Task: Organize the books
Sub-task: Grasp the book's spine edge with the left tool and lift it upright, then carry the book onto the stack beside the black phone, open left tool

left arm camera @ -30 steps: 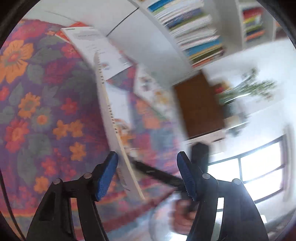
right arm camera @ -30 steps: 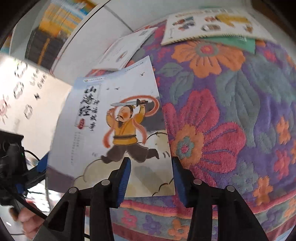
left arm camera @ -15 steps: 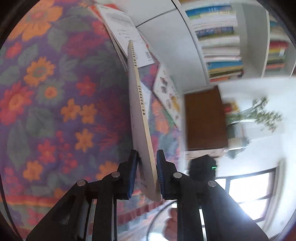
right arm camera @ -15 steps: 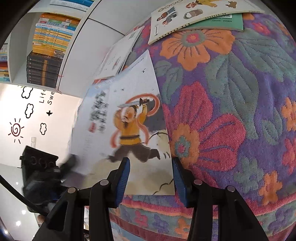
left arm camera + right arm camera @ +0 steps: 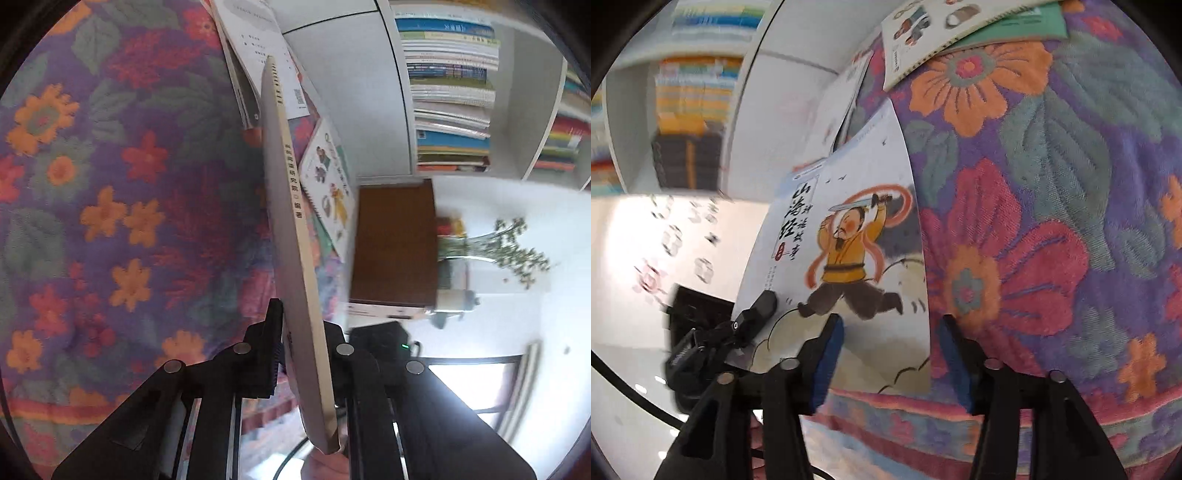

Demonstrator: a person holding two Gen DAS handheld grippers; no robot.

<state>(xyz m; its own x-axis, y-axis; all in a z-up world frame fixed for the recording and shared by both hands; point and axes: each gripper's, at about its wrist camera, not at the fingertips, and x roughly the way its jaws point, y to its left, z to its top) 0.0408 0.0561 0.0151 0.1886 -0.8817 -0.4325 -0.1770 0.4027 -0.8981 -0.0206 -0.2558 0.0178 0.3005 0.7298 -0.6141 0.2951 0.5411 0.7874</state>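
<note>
A thin picture book (image 5: pixel 849 240), its cover showing a sword-swinging figure in yellow, stands tilted up off the floral cloth (image 5: pixel 1052 184). In the left wrist view I see the book edge-on by its cream spine (image 5: pixel 291 206). My left gripper (image 5: pixel 303 325) is shut on that spine edge near the book's lower end; it also shows at the cover's left edge (image 5: pixel 753 317). My right gripper (image 5: pixel 892 347) has its jaws opening. The book's lower right corner lies between the blue pads (image 5: pixel 827 354), which do not press on it.
An illustrated book (image 5: pixel 945 33) on a green one (image 5: pixel 1027 29) lies at the far end of the cloth, and a white booklet (image 5: pixel 258 33) beside them. Beyond stand a white bookshelf (image 5: pixel 450 85) full of books, a brown cabinet (image 5: pixel 395 240) and a plant (image 5: pixel 517 251).
The left jaws closed from wide open onto the book's spine edge, and the book tipped up more on edge. The right jaws spread wider around the book's lower corner.
</note>
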